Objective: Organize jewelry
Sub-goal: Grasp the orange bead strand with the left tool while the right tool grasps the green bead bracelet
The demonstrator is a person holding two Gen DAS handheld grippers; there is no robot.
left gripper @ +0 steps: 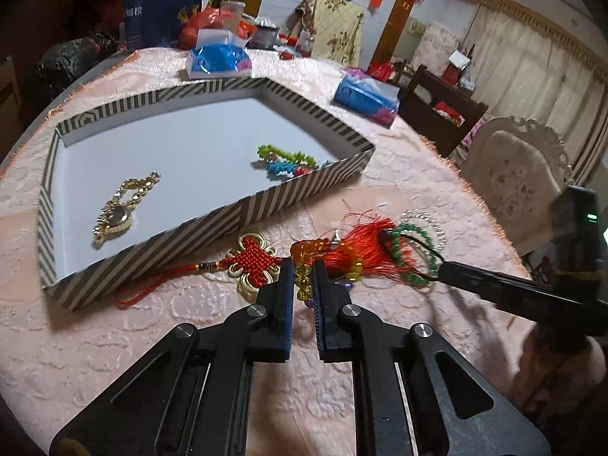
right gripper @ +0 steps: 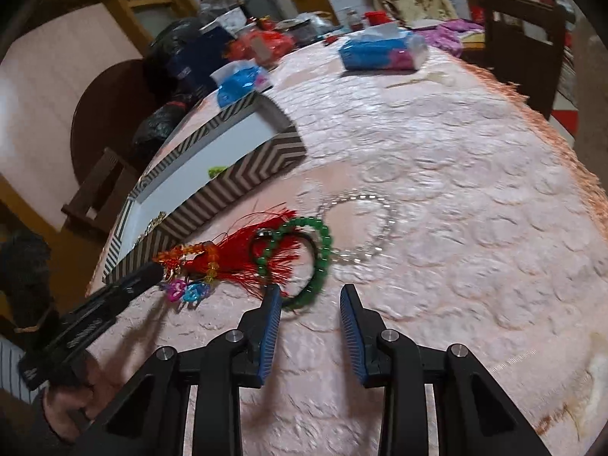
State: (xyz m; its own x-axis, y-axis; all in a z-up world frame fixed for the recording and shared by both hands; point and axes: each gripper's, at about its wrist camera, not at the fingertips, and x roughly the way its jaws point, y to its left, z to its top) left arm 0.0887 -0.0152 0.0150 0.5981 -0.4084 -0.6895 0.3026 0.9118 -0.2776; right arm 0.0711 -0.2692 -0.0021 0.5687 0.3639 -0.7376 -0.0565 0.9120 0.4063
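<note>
A striped shallow box [left gripper: 288, 190] holds a gold watch [left gripper: 121, 209] and a green and blue bead bracelet [left gripper: 287, 159]. In front of it lie a red Chinese knot [left gripper: 254, 262] with a red tassel [left gripper: 364, 250], a yellow and orange bead bracelet [left gripper: 304, 266], a green bead bracelet [right gripper: 311, 262] and a clear bead bracelet [right gripper: 364, 224]. My left gripper [left gripper: 303, 269] is nearly shut around the yellow beads. My right gripper [right gripper: 311, 296] is open, its left finger [right gripper: 271, 304] touching the green bracelet; it shows in the left view [left gripper: 448, 269].
The round table [right gripper: 456, 174] has a pink embossed cloth. Two blue tissue packs [left gripper: 218, 60] [left gripper: 366, 95] lie beyond the box. Bags and clutter stand at the far edge, chairs [left gripper: 520, 174] to the right.
</note>
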